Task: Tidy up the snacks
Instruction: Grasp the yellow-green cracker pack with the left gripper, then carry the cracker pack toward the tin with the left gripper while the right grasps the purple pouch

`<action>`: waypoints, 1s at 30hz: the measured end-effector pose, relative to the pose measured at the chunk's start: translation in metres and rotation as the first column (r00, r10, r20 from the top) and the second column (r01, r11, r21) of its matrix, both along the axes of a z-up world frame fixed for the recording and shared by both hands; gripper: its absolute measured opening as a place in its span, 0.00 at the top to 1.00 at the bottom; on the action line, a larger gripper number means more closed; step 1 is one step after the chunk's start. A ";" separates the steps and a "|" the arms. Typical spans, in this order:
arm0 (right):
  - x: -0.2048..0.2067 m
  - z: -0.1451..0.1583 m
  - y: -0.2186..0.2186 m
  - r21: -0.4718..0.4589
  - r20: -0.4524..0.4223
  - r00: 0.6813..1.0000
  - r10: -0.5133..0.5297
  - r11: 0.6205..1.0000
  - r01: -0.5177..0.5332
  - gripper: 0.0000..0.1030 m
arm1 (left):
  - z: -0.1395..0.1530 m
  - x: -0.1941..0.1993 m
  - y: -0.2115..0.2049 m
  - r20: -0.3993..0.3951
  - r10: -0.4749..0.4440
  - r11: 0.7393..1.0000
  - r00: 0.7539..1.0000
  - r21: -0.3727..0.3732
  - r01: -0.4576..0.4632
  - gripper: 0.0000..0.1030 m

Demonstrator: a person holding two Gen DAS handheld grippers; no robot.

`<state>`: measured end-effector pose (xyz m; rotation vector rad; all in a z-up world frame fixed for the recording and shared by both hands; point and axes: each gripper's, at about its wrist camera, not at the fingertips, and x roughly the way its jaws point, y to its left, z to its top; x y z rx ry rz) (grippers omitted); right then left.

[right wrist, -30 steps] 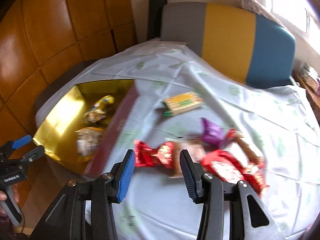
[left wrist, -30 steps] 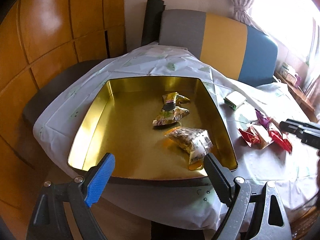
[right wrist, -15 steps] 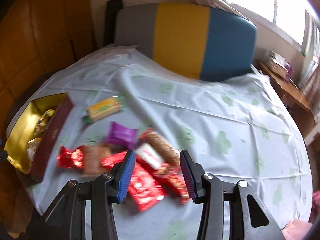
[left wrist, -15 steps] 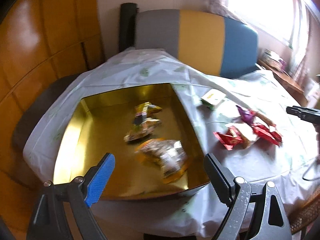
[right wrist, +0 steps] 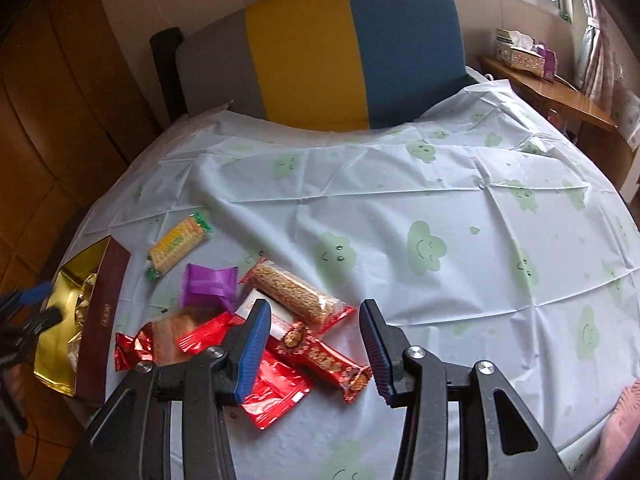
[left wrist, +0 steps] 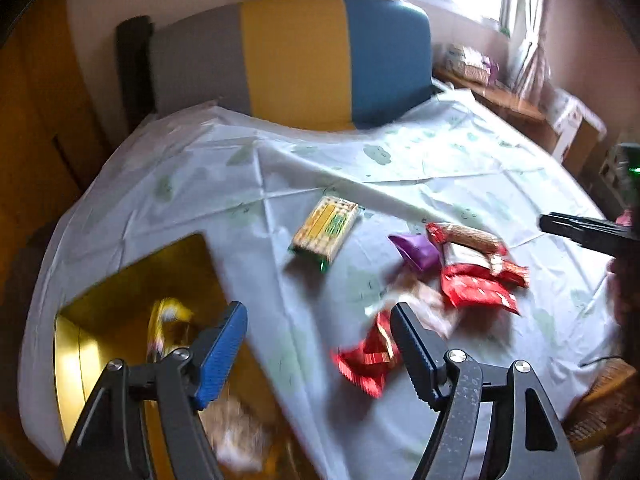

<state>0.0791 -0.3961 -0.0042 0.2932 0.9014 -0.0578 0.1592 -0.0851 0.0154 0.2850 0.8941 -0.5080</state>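
While the left claw has just been closing, its jaws stand apart and hold nothing; it hangs at lower centre of the left view, between the gold tray at lower left and one red wrapper. The right claw stands part open and empty above the loose pile on the surface. Counted in the right view: one green-ended cracker pack, one purple packet, one grain bar, and several red-wrapped snacks overlapping. Tray contents are blurred.
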 end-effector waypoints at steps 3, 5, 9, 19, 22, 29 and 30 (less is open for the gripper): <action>0.005 0.000 0.007 0.014 -0.001 1.000 0.021 1.000 -0.021 0.55 | -0.015 0.033 -0.027 -0.044 -0.039 0.998 0.998 0.043 0.041 0.28; 0.005 0.000 0.008 0.018 0.001 1.000 0.031 0.999 -0.031 0.55 | -0.027 0.050 -0.041 -0.055 -0.050 0.995 0.997 0.080 0.054 0.27; 0.004 0.002 0.008 0.024 0.010 0.999 0.037 0.999 -0.037 0.55 | -0.053 0.082 -0.065 -0.083 -0.064 0.985 0.994 0.153 0.077 0.25; 0.008 0.001 0.011 0.039 0.004 0.998 0.061 0.997 -0.061 0.54 | -0.088 0.129 -0.092 -0.154 -0.082 0.980 0.985 0.170 0.108 0.22; 0.009 0.000 0.013 0.026 0.000 0.998 0.065 0.998 -0.065 0.54 | -0.100 0.134 -0.096 -0.207 -0.078 0.981 0.975 0.158 0.112 0.45; 0.009 -0.003 0.017 -0.010 -0.012 0.997 0.077 0.997 -0.078 0.54 | -0.081 0.106 -0.078 -0.166 -0.015 0.998 0.986 0.054 0.024 0.51; 0.009 -0.004 0.018 -0.013 -0.016 0.997 0.081 0.997 -0.082 0.54 | -0.075 0.098 -0.074 -0.156 -0.004 0.999 0.988 0.044 0.011 0.51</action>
